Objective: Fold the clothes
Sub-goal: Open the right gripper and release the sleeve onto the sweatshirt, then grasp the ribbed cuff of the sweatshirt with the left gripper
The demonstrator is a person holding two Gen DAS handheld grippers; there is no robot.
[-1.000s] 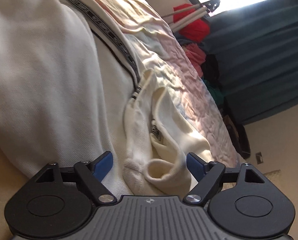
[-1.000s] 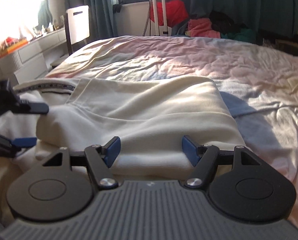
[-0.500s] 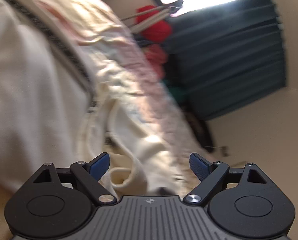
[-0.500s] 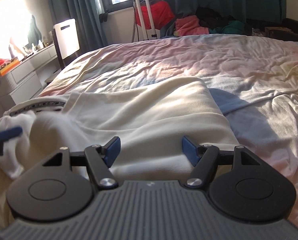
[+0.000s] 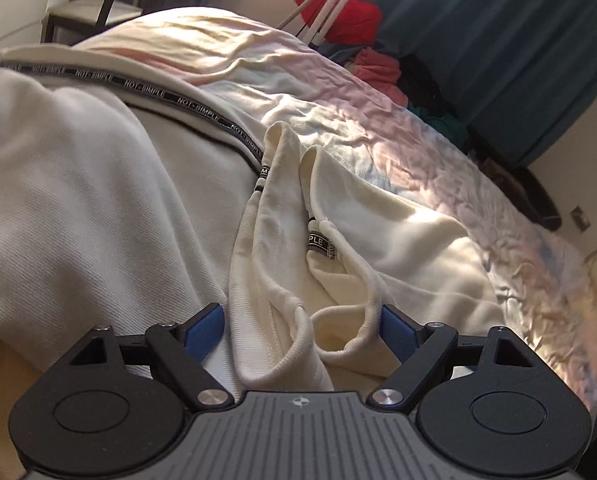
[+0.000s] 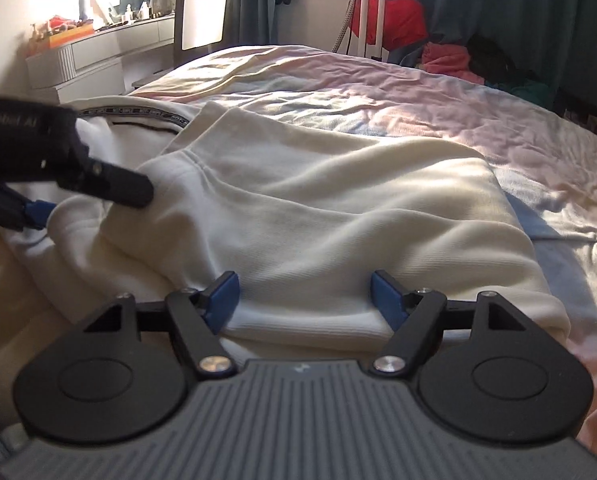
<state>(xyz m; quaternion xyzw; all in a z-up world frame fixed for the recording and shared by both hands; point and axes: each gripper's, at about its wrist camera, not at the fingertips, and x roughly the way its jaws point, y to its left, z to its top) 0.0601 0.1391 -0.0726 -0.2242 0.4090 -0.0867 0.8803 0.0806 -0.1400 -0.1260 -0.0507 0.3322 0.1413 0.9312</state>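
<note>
Both sets of jaws stand apart, clamped on nothing. On my left gripper (image 5: 300, 326) they are wide, with the cream hem and a loop of cord (image 5: 354, 320) lying loose between the blue pads; the cord brushes the right-hand pad, but nothing is pinched. On my right gripper (image 6: 304, 294) the jaws are opening, the near folded edge of the garment (image 6: 318, 216) lying between them, uncaught.

The garment is a cream knit with a black lettered tape (image 5: 170, 98) along one seam, sweatpants by the look of the drawcord and waistband. It lies on the bed (image 6: 498, 128), already doubled over itself, its near edge toward me and the waistband end toward my left.

I judge it soft and limp, middling in weight for clothing, thick enough to hold a rounded fold rather than a sharp crease. It will not slip from the pads, but it will sag and drag on the wrinkled sheet, so a one-sided lift would skew the fold.

For a hold, I would take the thick doubled edges: my left at the waistband, catching all layers and not just the cord, which would pull free or bunch the band; my right at the near corner of the folded edge, biting deep enough to carry both layers. Loose cords could trail out of the finished fold.
</note>
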